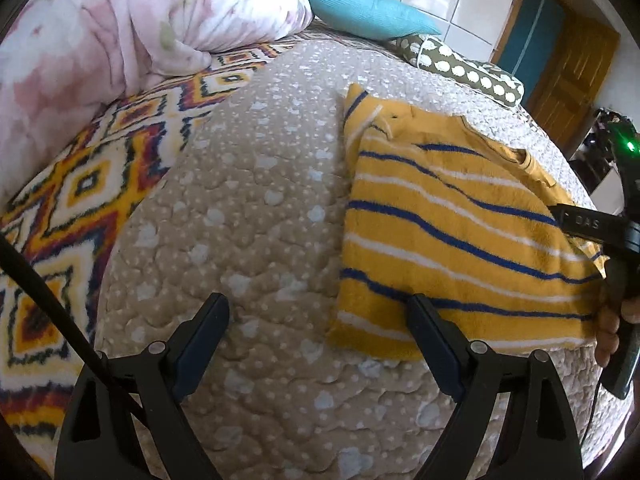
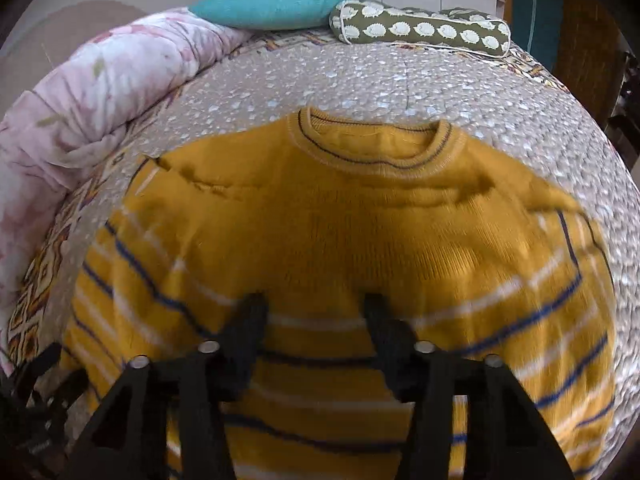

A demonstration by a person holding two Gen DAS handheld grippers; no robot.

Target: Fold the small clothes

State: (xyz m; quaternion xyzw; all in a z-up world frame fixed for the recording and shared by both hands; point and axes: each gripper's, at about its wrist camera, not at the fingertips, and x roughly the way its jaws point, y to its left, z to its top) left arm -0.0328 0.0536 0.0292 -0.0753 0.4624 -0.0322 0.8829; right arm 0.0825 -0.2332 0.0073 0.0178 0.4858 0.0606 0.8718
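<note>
Both grippers are basically all matte black plastic: the left gripper (image 1: 320, 312) has two chunky tapered fingers with dark navy pads (image 1: 200, 344) on the inner faces, triangular cutouts in the frame, and round silver pivot screws (image 1: 157, 347), plus a thin black cable (image 1: 44, 300) running along its left side. The right gripper (image 2: 316, 308) is the same black build with four shiny screw heads (image 2: 209, 347) across the linkage, and from the left camera its finger has pale lettering I can't fully read, a green LED (image 1: 631, 146) glowing on the body behind it, and bare skin-toned fingers (image 1: 606, 332) wrapped round the dark handle.

Home bedroom: quilted bedspread (image 1: 260, 200), floral duvet (image 1: 120, 20), teal pillow (image 2: 276, 2), wooden door (image 1: 568, 76).
</note>
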